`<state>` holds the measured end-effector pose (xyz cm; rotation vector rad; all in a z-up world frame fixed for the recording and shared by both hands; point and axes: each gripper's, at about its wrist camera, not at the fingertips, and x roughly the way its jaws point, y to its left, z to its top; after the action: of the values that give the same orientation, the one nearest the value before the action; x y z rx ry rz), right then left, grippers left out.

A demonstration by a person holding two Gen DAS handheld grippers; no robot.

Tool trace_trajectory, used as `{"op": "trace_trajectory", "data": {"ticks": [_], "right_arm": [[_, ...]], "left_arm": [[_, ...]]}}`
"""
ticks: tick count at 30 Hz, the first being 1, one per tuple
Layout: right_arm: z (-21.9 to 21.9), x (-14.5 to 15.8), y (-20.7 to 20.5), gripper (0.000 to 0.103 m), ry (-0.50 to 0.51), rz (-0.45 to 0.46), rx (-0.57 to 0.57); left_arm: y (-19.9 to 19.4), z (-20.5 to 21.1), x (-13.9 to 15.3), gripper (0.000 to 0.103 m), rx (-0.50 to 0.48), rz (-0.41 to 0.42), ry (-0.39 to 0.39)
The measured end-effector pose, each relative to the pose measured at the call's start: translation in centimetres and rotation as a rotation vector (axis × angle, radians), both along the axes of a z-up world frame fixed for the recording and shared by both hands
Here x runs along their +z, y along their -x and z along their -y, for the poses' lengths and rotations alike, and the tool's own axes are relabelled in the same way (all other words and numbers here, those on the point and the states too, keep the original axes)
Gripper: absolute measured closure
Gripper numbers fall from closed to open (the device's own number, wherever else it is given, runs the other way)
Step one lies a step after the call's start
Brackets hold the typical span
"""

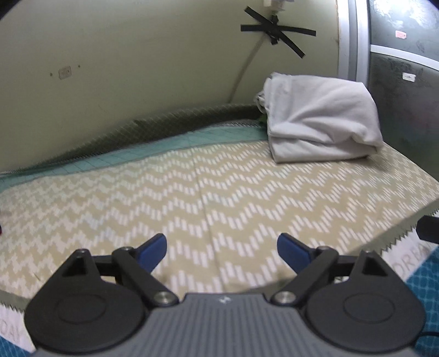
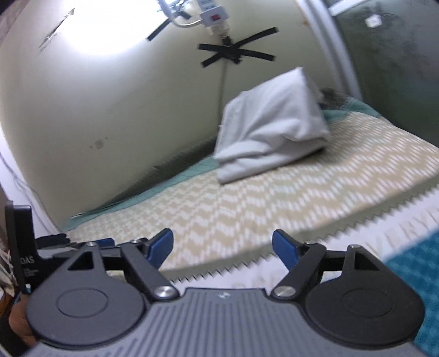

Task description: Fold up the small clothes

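Between the blue fingers (image 1: 155, 251) of the left gripper (image 1: 221, 252) it's just bare cloth, nothing pinched, and they're spread wide apart. Same story on the right gripper (image 2: 222, 248): its blue fingers (image 2: 162, 245) stand well apart with nothing in them, hanging over the zigzag-cut edge of the patterned cloth.

Moving out from there, both grippers sit over a beige-and-white chevron cloth (image 1: 192, 197) spread on the counter. It has a pinked sawtooth hem, and a teal patterned layer (image 2: 417, 277) peeks out from under it at about 4 o'clock in the right wrist view. A strip of green gridded mat (image 1: 153, 149) shows along the far side.

The folded white garment (image 1: 321, 118) is sitting at the far end of the cloth, roughly 1 o'clock from the left gripper and 12 to 1 o'clock from the right one, well apart from both. It looks like a chunky bundle with a few folds showing on its side, and it's close to the wall.

Behind it, black tape (image 1: 277, 31) is stuck in a cross shape on the pale wall (image 1: 123, 68), holding a cable. A white power strip (image 2: 214, 13) shows up top in the right wrist view. Both views are a bit blurry.
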<state>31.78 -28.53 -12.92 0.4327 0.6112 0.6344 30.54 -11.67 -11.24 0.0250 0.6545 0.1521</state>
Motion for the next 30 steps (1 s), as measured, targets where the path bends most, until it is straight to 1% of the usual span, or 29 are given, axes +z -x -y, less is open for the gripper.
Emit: {"op": "trace_trajectory", "data": {"ticks": [3,5,9,13,19,28,30], "right_arm": [[0.7,-0.4,0.1,0.03,0.012,-0.022,-0.042],[1.1,-0.4,0.2,0.03,0.007,-0.027,-0.061],[1.4,-0.3,0.5,0.028,0.014,-0.012,-0.087],[1.2,-1.1,0.1,0.027,0.01,-0.046,-0.083],[1.2,-1.8,-0.1,0.026,0.001,-0.064,-0.074],[1.2,-1.7,0.0,0.025,-0.004,-0.064,-0.065],[1.2,-1.6,0.2,0.023,0.007,-0.056,-0.067]], "left_arm": [[0.1,0.7,-0.8,0.005,0.028,-0.02,-0.031],[0.1,1.2,-1.3,0.0,0.03,-0.034,-0.046],[0.6,1.9,-1.7,0.0,0.047,-0.023,-0.102],[0.8,2.4,-1.7,0.0,0.05,-0.013,-0.137],[1.0,2.7,-1.6,0.0,0.052,-0.007,-0.16],[1.4,2.7,-1.3,0.0,0.053,0.008,-0.169],[1.6,2.7,-1.2,0.0,0.052,0.017,-0.172]]}}
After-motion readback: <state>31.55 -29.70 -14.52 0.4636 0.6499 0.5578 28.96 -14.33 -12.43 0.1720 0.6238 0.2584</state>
